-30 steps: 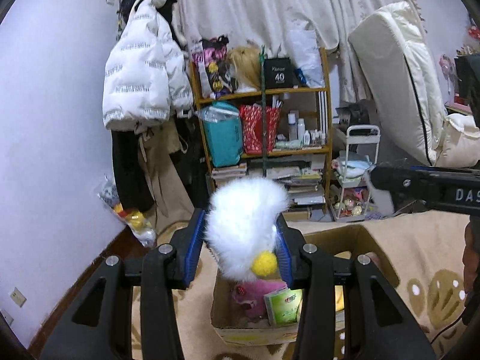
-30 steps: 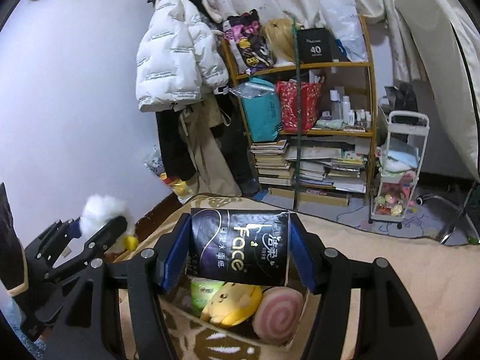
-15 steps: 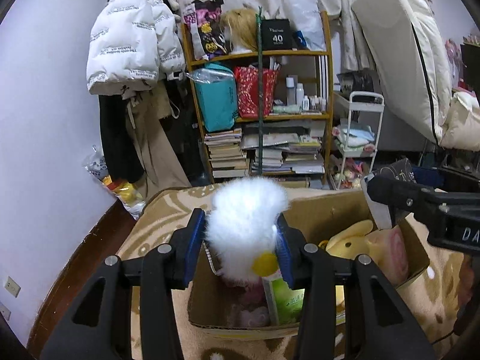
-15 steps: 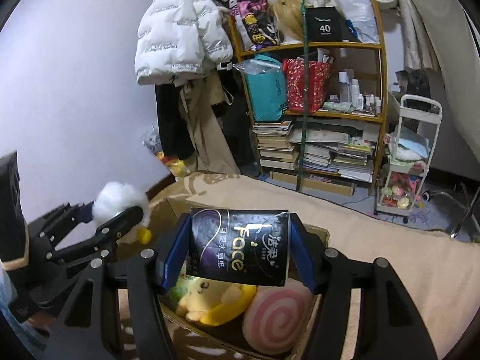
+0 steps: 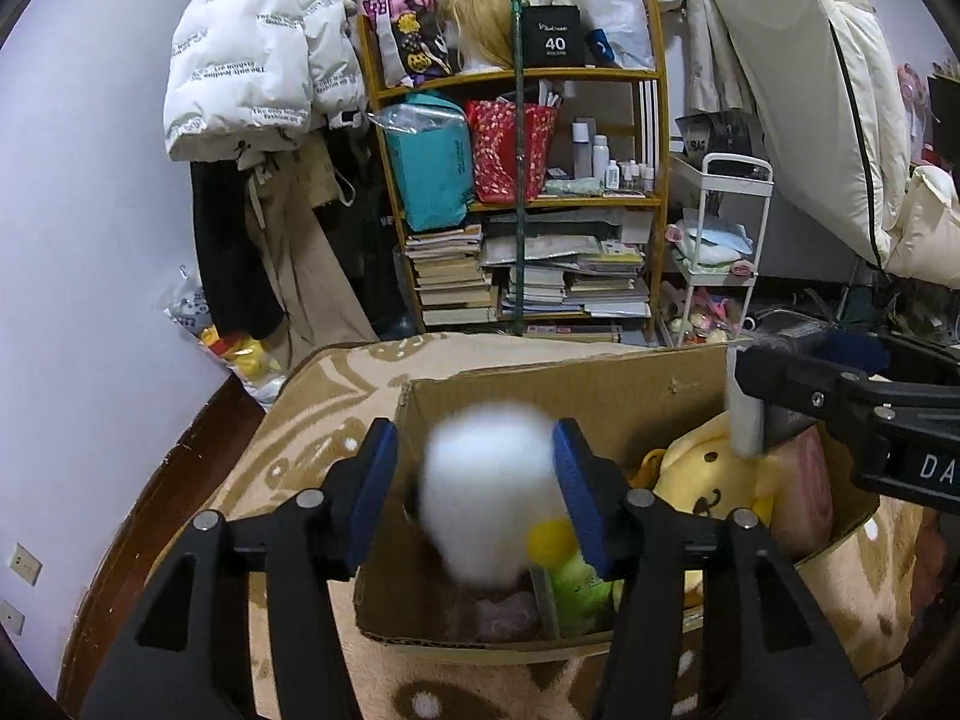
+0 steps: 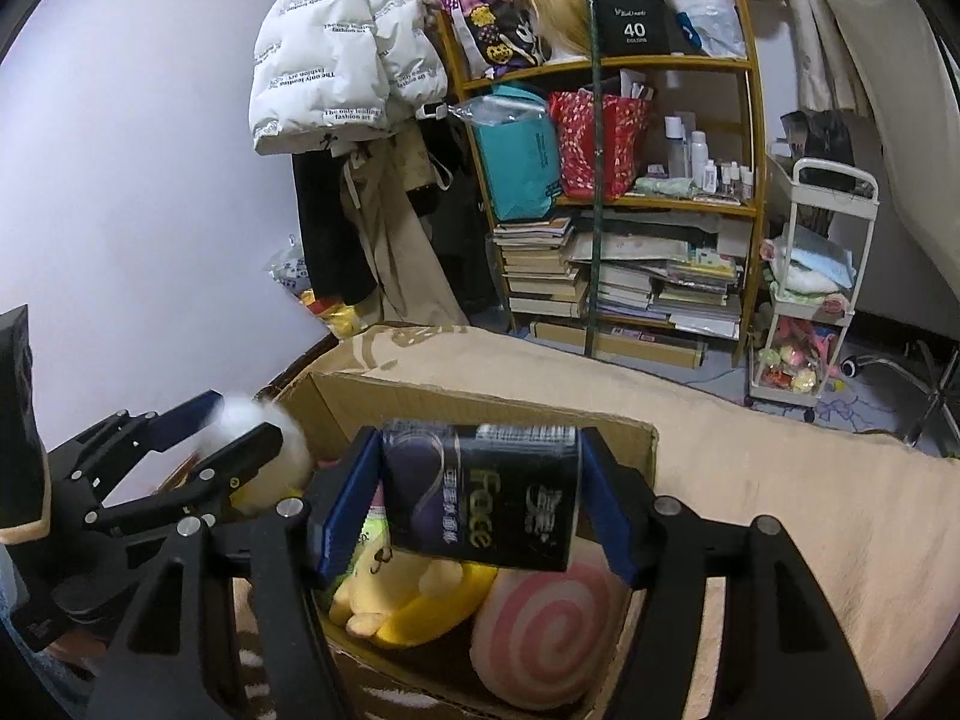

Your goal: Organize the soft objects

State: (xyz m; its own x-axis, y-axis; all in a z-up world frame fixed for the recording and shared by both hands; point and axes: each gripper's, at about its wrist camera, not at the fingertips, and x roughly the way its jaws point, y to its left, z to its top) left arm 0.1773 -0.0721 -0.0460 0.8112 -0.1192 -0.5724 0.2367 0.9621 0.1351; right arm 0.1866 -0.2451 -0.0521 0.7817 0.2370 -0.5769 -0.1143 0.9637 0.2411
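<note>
A cardboard box (image 5: 540, 390) stands open on a beige patterned blanket; it also shows in the right wrist view (image 6: 480, 414). My left gripper (image 5: 480, 501) is open over the box. A blurred white fluffy toy (image 5: 486, 486) with a yellow spot is between its pads, falling free. My right gripper (image 6: 480, 495) is open around a dark tissue pack (image 6: 480, 492), which tilts and drops over the box. Inside lie a yellow plush (image 6: 408, 594), a pink swirl cushion (image 6: 546, 636) and a green packet (image 5: 576, 588).
A wooden shelf (image 5: 522, 192) with books, bags and bottles stands behind. A white rolling cart (image 5: 720, 264) is to its right. A white puffer jacket (image 5: 258, 54) hangs on the left wall. A folded mattress (image 5: 810, 96) leans at the right.
Both grippers moved down over the box and opened. The white toy and the tissue pack have come loose and are dropping toward the box.
</note>
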